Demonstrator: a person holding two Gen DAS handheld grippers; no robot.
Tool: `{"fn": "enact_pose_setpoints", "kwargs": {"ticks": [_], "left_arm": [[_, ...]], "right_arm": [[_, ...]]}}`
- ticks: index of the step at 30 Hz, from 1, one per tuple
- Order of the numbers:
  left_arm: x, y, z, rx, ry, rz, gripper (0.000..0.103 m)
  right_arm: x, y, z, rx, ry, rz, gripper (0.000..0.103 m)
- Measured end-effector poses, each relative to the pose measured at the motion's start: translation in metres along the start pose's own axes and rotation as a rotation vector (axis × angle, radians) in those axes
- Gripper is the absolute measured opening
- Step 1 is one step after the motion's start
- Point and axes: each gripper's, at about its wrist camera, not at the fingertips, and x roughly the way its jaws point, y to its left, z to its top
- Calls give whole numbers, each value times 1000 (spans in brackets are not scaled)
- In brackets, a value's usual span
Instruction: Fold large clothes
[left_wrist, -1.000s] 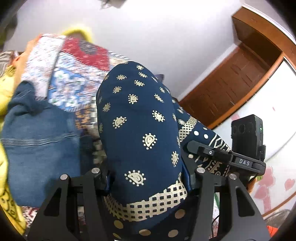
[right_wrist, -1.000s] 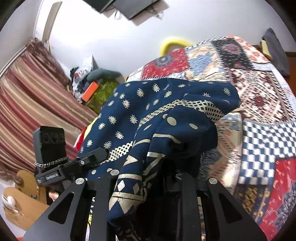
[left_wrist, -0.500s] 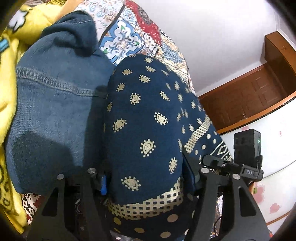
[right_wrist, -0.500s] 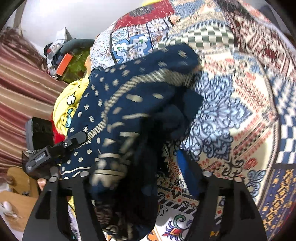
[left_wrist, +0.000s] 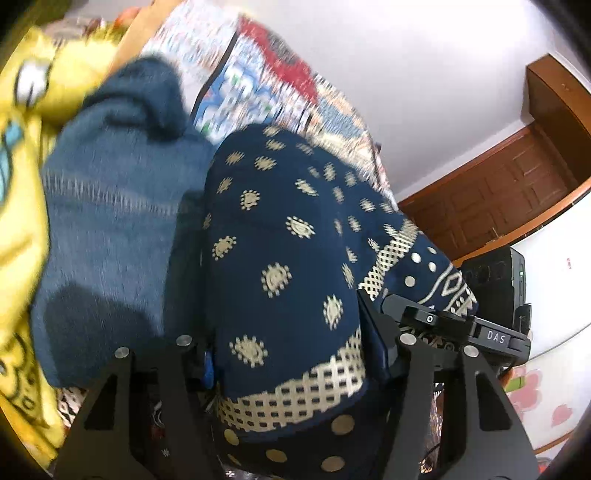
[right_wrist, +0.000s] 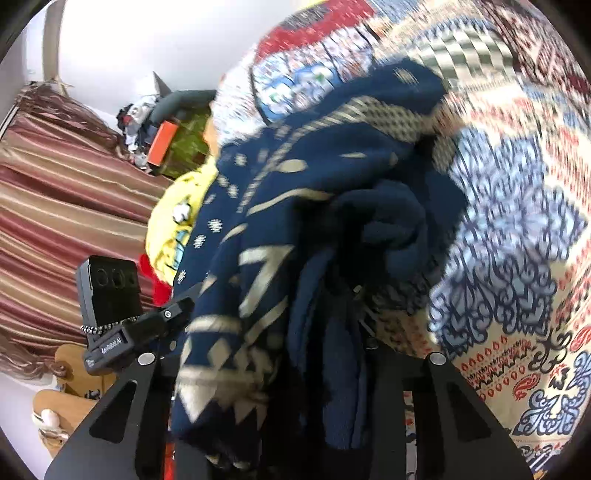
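Observation:
A navy garment (left_wrist: 280, 240) with cream motifs and a checked border is the piece in hand. In the left wrist view a thick rounded fold of it fills my left gripper (left_wrist: 291, 350), whose jaws are closing with both pads against the cloth. In the right wrist view the same garment (right_wrist: 332, 166) is bunched and draped over my right gripper (right_wrist: 295, 332). Its jaws are also closing with the bundle between them, and the fingertips are hidden under the fabric. The garment hangs low over the patchwork bedspread (right_wrist: 517, 221).
A blue denim piece (left_wrist: 110, 240) lies left of the navy fold, with a yellow cartoon cloth (left_wrist: 22, 147) beyond it. A wooden door (left_wrist: 498, 192) stands at the right and a striped curtain (right_wrist: 55, 203) at the left. Clutter sits by the far wall (right_wrist: 162, 140).
Both grippers have come down toward the bed with the navy garment. The right jaws stood wide half a second ago and have narrowed on the bunched cloth. The left grip looks unchanged.

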Motion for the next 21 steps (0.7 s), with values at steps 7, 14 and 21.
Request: {"fn": "enact_pose_setpoints", "kwargs": {"ticks": [7, 14, 21], "left_arm": [[-48, -5, 32, 64, -134, 15, 61], [-39, 69, 27, -67, -89, 95, 61], [-41, 92, -7, -26, -51, 85, 69]], "right_arm": [[9, 45, 34, -81, -70, 34, 29], [80, 49, 40, -111, 45, -48, 29], [113, 16, 18, -107, 145, -56, 45]]}}
